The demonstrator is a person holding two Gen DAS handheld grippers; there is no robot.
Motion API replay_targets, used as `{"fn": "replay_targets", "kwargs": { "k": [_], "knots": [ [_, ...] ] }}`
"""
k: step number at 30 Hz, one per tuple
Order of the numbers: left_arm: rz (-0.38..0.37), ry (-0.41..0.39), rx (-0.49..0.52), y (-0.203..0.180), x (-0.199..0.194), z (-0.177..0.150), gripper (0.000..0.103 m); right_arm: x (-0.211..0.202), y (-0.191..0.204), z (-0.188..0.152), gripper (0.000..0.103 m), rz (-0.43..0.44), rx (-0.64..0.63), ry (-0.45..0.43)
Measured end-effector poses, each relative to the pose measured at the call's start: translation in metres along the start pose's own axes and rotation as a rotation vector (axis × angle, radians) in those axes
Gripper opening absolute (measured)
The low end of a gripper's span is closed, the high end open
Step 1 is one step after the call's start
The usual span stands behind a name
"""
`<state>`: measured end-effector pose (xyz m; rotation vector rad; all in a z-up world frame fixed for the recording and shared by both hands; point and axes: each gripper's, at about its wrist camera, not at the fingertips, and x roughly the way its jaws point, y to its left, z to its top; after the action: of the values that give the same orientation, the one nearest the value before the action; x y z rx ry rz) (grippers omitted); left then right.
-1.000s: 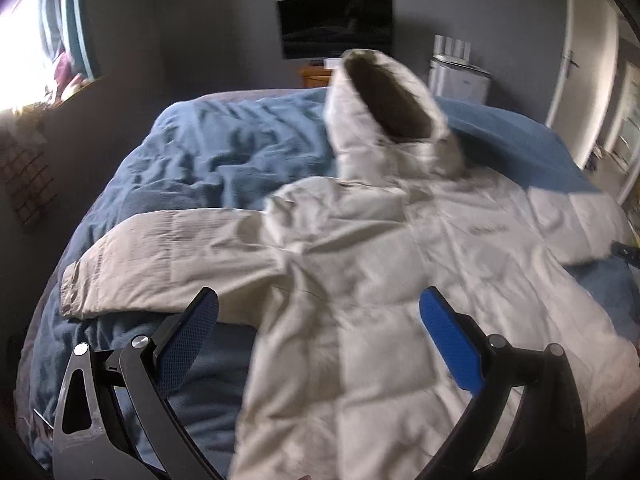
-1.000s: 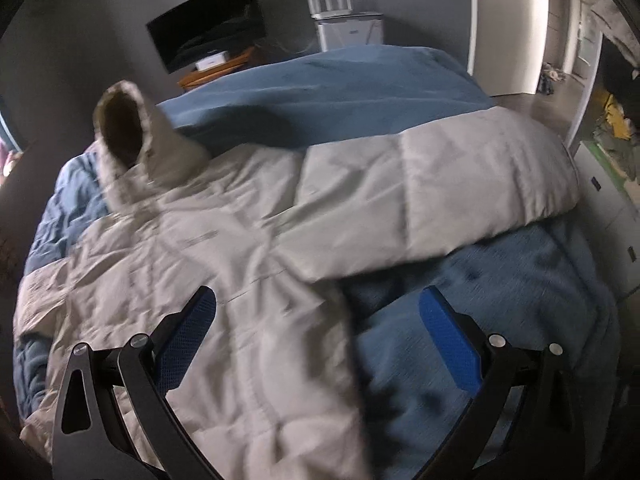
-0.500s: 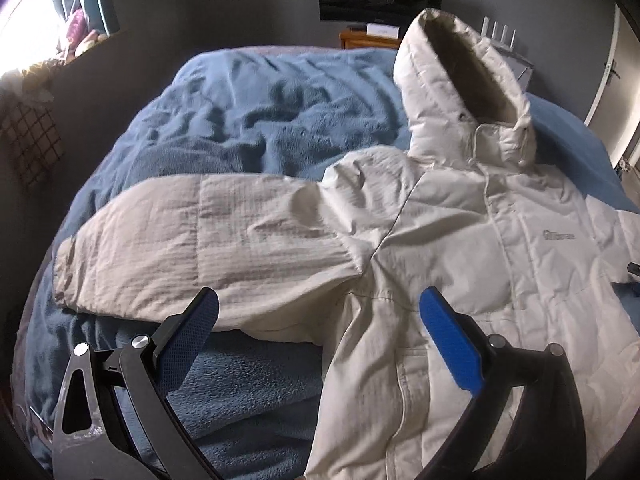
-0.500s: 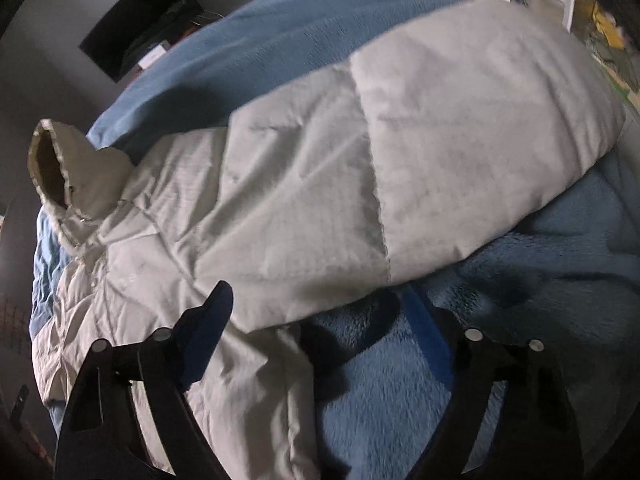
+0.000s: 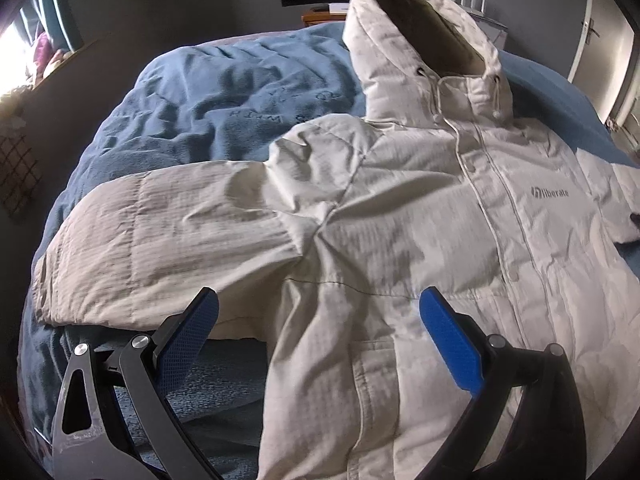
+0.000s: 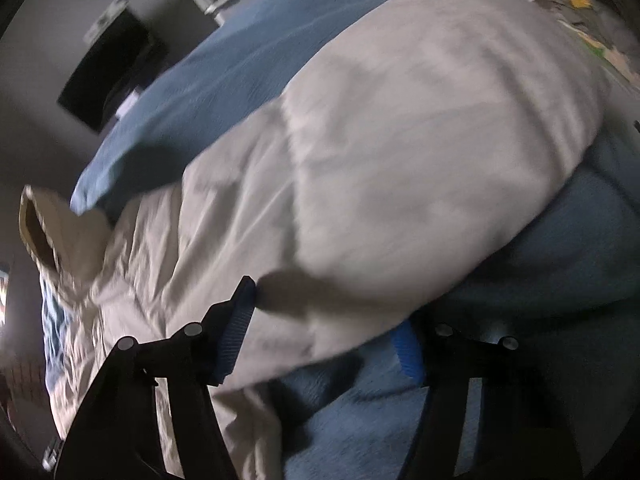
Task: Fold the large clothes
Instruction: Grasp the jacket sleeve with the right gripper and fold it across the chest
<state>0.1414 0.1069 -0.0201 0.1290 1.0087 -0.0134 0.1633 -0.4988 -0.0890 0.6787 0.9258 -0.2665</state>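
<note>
A white hooded puffer jacket [image 5: 400, 216] lies face up on a blue blanket, hood [image 5: 420, 48] at the far end, its left sleeve [image 5: 160, 240] stretched out sideways. My left gripper [image 5: 320, 320] is open and empty, above the jacket's side near the armpit. In the right wrist view the jacket's other sleeve [image 6: 400, 152] fills the frame. My right gripper [image 6: 324, 336] is open, its jaws on either side of the sleeve's lower edge, not closed on it.
The blue blanket [image 5: 224, 112] covers the whole bed. A dark TV [image 6: 108, 72] hangs on the grey wall beyond the bed. A window [image 5: 24, 56] is at the left, a door [image 5: 600, 28] at the right.
Both grippers have moved closer to the jacket. The right one has dropped low to the right sleeve, which now lies between its jaws. The left one has come in near the armpit.
</note>
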Motion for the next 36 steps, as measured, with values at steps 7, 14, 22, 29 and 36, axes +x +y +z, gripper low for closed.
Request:
{"fn": "replay_targets", "kwargs": {
  "k": [7,14,22,29,36],
  "knots": [
    [-0.010,-0.001,0.021,-0.009,0.004,-0.002,0.097,-0.031,-0.036,0.031,0.021,0.009,0.120,-0.182],
    [-0.018,-0.021,0.039,-0.015,-0.002,-0.004,0.097,-0.089,0.035,0.028,0.014,0.045,-0.123,-0.335],
    [-0.029,-0.048,0.046,-0.016,-0.022,-0.007,0.097,-0.127,0.180,-0.054,0.014,0.168,-0.524,-0.318],
    [-0.021,-0.047,0.042,-0.018,-0.031,-0.014,0.097,-0.062,0.239,-0.136,0.014,0.263,-0.694,-0.057],
    [-0.033,-0.081,0.094,-0.046,-0.045,-0.006,0.097,-0.044,0.208,-0.154,0.048,0.305,-0.651,0.119]
  ]
}}
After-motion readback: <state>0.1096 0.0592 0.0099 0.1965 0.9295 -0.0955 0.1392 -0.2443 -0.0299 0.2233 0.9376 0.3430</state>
